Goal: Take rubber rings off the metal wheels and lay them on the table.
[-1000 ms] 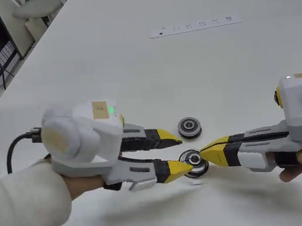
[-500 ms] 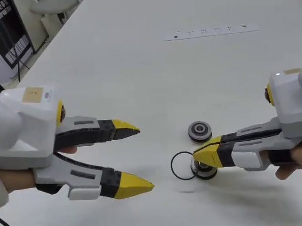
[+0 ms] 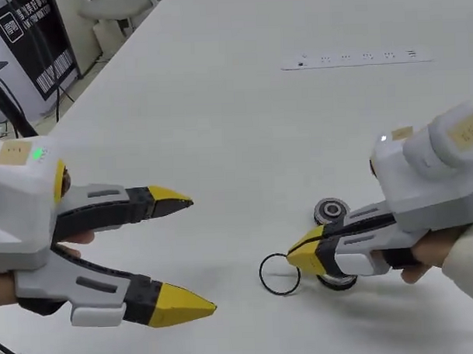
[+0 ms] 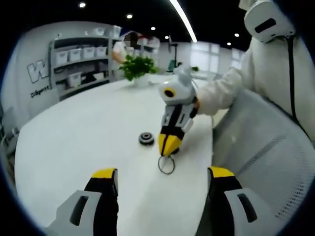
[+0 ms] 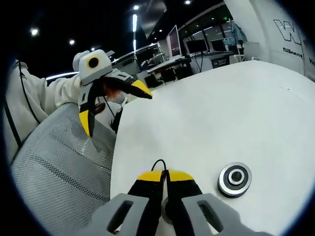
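My right gripper (image 3: 295,257) is shut on a thin black rubber ring (image 3: 279,275), whose loop lies out on the white table (image 3: 243,130) left of its yellow tips. A metal wheel (image 3: 338,281) sits just under that gripper's fingers, and a second wheel (image 3: 331,211) stands behind it. In the right gripper view the ring (image 5: 158,162) pokes out between the shut tips (image 5: 165,176), with a wheel (image 5: 235,180) to the right. My left gripper (image 3: 191,254) is open and holds nothing, well left of the ring. The left gripper view shows the ring (image 4: 166,164) and a wheel (image 4: 146,138) ahead.
A white power strip (image 3: 357,58) lies far back on the table. The table's left edge runs past a black banner (image 3: 37,44) and a chair (image 3: 114,6). A mesh chair back (image 5: 54,167) is at the left of the right gripper view.
My left gripper has drawn back to the left, away from the wheel. The ring, which was on the wheel under the tips, now lies as a loose loop held by the right gripper.
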Demonstrator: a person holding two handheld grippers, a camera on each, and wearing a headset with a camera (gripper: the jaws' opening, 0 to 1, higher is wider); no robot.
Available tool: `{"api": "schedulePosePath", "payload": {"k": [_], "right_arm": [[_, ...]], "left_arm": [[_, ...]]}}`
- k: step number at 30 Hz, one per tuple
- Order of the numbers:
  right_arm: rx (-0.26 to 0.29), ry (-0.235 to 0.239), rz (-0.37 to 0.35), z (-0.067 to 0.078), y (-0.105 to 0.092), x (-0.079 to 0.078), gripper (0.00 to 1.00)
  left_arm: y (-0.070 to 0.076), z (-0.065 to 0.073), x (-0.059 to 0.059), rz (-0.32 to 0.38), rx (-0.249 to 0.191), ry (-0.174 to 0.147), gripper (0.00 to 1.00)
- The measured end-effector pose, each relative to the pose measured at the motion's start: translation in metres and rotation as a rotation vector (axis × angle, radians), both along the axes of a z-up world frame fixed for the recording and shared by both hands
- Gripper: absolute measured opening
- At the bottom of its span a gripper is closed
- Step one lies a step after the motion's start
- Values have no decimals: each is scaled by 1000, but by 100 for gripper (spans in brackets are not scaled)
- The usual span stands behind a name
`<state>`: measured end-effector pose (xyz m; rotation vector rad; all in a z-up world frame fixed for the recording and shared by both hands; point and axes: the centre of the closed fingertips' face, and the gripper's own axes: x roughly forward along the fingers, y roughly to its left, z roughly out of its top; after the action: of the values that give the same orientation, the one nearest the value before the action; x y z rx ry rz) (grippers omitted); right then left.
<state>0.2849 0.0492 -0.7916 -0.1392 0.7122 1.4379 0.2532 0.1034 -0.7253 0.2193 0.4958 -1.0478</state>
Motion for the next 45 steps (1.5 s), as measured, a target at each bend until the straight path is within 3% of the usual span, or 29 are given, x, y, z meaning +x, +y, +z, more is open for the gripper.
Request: {"api": "schedulePosePath", "payload": {"k": [3,6,10,19,28,31,37,42,45], "right_arm": [[-2,-14,-8,1,-1,2,0],[-11,-36,-13,1,-4,5,0],[-10,-41,-45,3,-11,12,8],[-5,-90,-77,13,-36,20,13],[-16,-109,-113,12,-73,20,18],[0,-84,-139,11,-79,19,21],[-4,-74,-134,5,-78,12,22],[-19,-80,-116,-3,-73,4,23],[-36,-87,-105,-9,-72,1,24]], "left_arm": [[4,4,2,14,3,-20,76],[7,10,6,36,-22,-28,77],[9,14,8,44,-25,-38,77],[2,21,17,29,-30,-61,78],[-23,29,29,-30,-27,-86,77],[-33,28,33,-58,-15,-89,76],[-53,25,43,-90,-14,-96,74],[-80,13,56,-109,-2,-117,72],[-94,6,61,-95,-26,-109,69]]}}
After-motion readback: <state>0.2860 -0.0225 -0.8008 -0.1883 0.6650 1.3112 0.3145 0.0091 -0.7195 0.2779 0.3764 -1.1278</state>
